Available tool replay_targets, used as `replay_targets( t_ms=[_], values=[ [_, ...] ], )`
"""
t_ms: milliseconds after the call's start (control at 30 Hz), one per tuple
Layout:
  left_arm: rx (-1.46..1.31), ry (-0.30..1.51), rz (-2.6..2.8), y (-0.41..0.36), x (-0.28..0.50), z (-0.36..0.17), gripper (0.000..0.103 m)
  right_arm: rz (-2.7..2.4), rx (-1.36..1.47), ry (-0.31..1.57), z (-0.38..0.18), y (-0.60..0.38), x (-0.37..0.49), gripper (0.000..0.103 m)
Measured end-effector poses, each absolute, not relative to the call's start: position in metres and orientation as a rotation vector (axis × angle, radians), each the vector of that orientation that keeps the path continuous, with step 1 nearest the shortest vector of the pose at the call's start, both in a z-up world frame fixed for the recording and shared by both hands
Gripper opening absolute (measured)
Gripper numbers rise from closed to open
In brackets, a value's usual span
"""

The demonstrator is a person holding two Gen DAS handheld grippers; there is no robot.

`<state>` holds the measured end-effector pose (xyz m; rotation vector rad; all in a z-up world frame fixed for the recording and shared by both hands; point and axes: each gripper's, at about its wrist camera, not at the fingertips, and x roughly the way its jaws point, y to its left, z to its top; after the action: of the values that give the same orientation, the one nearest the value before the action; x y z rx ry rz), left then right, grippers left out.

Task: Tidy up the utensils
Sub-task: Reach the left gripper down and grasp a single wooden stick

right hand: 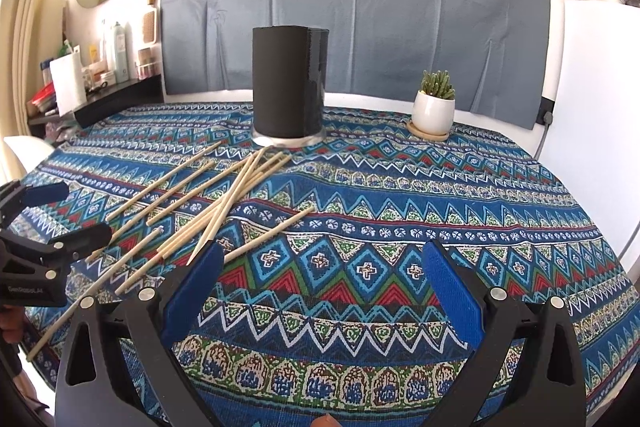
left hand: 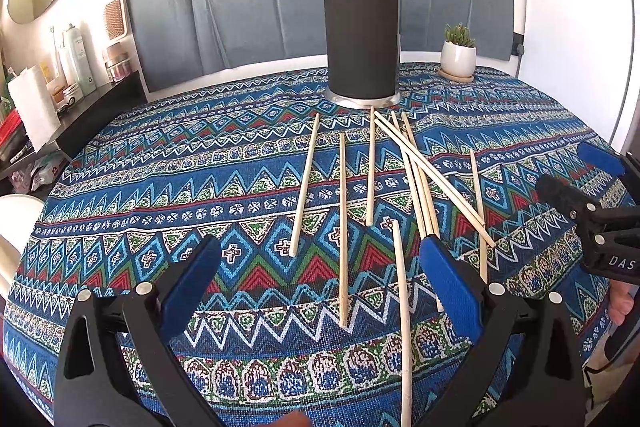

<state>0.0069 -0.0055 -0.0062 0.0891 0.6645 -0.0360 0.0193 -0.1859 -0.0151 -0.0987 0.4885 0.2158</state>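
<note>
Several wooden chopsticks [left hand: 371, 171] lie scattered on the patterned tablecloth [left hand: 160, 195], fanned out in front of a tall black cylindrical holder [left hand: 361, 45] on a silver base. My left gripper [left hand: 320, 259] hovers open above the near ends of the sticks, with two of them lying between its blue pads. In the right wrist view the same chopsticks [right hand: 224, 195] spread to the left of the holder [right hand: 289, 87]. My right gripper [right hand: 324, 263] is open over bare cloth, right of the sticks, holding nothing. Each gripper shows at the edge of the other's view.
A small potted succulent [right hand: 434, 107] in a white pot stands right of the holder. A grey cloth [right hand: 360, 7] hangs behind the table. A shelf with bottles and a paper roll [left hand: 34, 107] is at the left; a white appliance [left hand: 576, 47] at the right.
</note>
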Motion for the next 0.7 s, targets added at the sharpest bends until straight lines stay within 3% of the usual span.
replay_targets(
  t_ms=[367, 700],
  values=[
    [0.129, 0.778, -0.077, 0.000, -0.003, -0.005, 0.097, 0.205, -0.174, 0.617, -0.017, -0.182, 0.037, 0.095],
    [0.228, 0.937, -0.128, -0.003, -0.008, -0.002, 0.097, 0.308, -0.145, 0.927, -0.012, -0.179, 0.089, 0.095]
  ],
)
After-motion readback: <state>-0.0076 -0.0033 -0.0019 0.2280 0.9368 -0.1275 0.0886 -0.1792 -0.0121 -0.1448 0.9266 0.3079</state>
